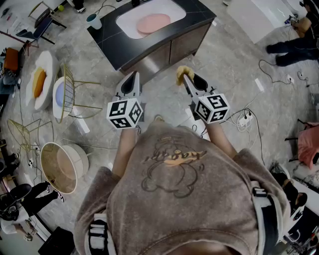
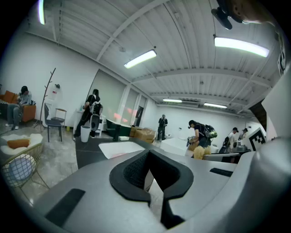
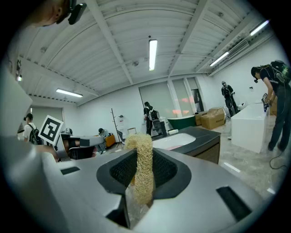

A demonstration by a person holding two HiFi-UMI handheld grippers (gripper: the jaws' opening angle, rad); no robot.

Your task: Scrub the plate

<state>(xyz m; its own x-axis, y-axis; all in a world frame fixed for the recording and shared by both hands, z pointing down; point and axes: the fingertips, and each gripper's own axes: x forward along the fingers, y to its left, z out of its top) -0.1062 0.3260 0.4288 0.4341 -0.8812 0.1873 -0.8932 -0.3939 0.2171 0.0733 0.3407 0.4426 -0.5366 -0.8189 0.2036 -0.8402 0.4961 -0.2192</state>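
A pink plate [image 1: 153,23] lies in the white sink basin [image 1: 128,25] of a black counter [image 1: 197,15], well ahead of both grippers. My right gripper [image 1: 185,78] is shut on a yellow fibrous scrubber [image 1: 182,72], held in the air short of the counter's front. In the right gripper view the scrubber [image 3: 143,164] stands upright between the pads of the right gripper [image 3: 141,157], with the basin [image 3: 178,138] beyond. My left gripper [image 1: 131,82] is shut with nothing in it; in its own view the left gripper [image 2: 149,154] has its pads together, the basin [image 2: 119,148] ahead.
A white cup [image 1: 93,21] stands on the counter's left corner. Wire chairs [image 1: 70,92] and a round basket [image 1: 59,167] are on the floor at left. Cables and a power strip [image 1: 244,119] lie at right. A white block [image 1: 259,17] and several people stand farther off.
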